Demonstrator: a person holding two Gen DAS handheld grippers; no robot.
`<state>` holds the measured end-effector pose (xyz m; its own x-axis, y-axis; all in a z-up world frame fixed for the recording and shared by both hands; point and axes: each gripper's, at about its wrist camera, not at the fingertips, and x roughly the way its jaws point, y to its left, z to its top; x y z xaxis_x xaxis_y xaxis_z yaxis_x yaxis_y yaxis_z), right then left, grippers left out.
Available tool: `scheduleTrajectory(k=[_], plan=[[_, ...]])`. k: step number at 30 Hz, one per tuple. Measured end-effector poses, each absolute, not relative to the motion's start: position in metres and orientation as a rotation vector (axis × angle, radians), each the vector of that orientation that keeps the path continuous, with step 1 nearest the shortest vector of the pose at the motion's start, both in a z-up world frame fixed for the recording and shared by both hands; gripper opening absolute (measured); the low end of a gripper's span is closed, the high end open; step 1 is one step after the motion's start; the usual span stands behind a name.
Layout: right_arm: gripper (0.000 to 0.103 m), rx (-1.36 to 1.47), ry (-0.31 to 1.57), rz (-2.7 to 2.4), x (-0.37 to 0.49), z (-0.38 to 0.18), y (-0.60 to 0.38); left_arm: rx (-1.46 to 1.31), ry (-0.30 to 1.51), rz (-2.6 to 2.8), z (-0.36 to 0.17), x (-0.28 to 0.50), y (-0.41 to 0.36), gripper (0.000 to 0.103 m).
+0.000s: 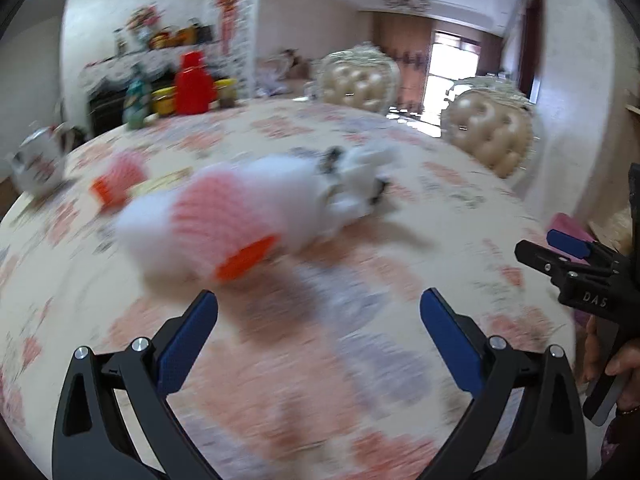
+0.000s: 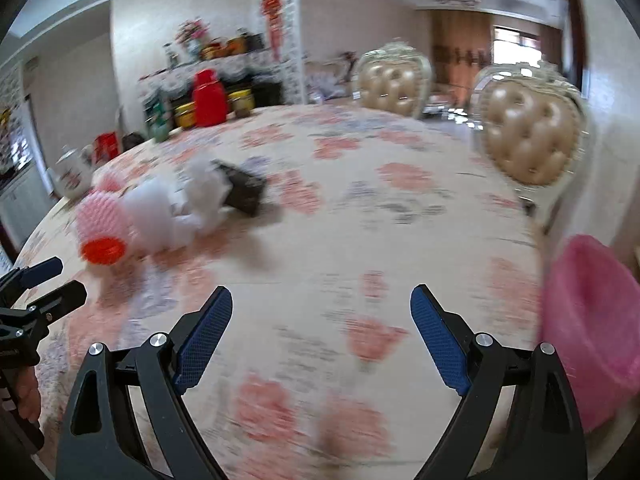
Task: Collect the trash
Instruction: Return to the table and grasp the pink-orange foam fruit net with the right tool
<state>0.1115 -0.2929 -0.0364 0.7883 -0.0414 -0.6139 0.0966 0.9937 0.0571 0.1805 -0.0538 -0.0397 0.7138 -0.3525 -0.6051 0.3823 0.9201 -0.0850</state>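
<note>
A pile of trash lies on the round floral table [image 1: 400,240]: a pink and orange foam net sleeve [image 1: 224,220] [image 2: 102,220], white crumpled paper or foam [image 1: 360,176] [image 2: 200,192], and a dark small box [image 2: 244,190]. A second orange foam sleeve [image 1: 118,180] lies further left. My left gripper [image 1: 318,312] is open and empty, just short of the pile. My right gripper [image 2: 320,308] is open and empty over the table to the right of the pile; it also shows in the left wrist view [image 1: 560,252]. Both views are motion-blurred.
A pink plastic basin [image 2: 592,328] stands off the table's right edge. A red container [image 1: 194,84], yellow jars and a bottle stand at the far edge. A white teapot [image 1: 38,164] sits at the left edge. Two tufted chairs [image 2: 528,132] stand behind the table.
</note>
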Motion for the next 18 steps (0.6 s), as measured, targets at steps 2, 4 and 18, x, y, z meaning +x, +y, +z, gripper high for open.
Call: scheduleTrajectory(k=[2, 4, 18], plan=[[0.086, 0.069, 0.67, -0.037, 0.122, -0.038, -0.276, 0.029, 0.664, -0.366, -0.043, 0.18, -0.035, 0.098], [0.086, 0.064, 0.679, 0.003, 0.132, -0.039, -0.26, 0.015, 0.668, -0.314, -0.045, 0.183, -0.01, 0.098], [0.086, -0.025, 0.664, 0.267, 0.202, -0.03, -0.129, -0.026, 0.65, 0.001, -0.045, 0.202, 0.105, 0.098]])
